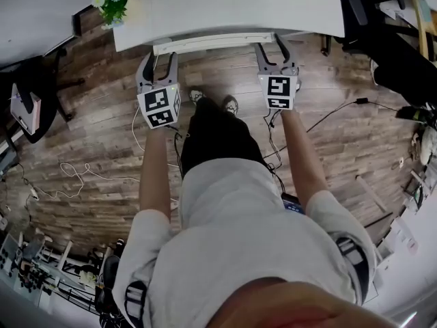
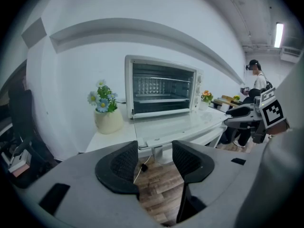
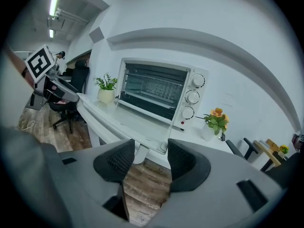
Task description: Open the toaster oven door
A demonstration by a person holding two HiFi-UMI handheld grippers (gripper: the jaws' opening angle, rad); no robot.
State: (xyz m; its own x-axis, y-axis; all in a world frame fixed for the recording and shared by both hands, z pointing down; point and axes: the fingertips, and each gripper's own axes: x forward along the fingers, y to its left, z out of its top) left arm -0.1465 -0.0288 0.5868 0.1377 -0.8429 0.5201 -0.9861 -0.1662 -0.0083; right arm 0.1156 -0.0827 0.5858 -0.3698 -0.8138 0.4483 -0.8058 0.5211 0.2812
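Toaster oven (image 2: 161,87) sits on the white counter (image 2: 114,134), and its door (image 2: 173,125) is already dropped all the way down. It lies flat and pokes out past the counter's front edge, so you can see straight in to the racks. The 3 knobs (image 3: 192,97) run down the right side of the oven's front.

Left gripper (image 2: 154,158) has its fingers spread apart with nothing between them, just the wood floor (image 2: 156,184) showing through the gap. Same deal with the right gripper (image 3: 146,158): fingers apart, empty, floor and the edge of the lowered door visible past them.

From the head view, both grippers are held out side by side in front of the counter, the left one near the left end of the door's front edge and the right one near the right end. Neither looks like it's touching the door in its own view.

Other stuff: a pale pot of blue and white flowers (image 2: 105,110) stands just left of the oven, and a smaller bunch of orange flowers (image 3: 216,120) is off to its right. Loose cables (image 1: 82,173) trail on the floor.
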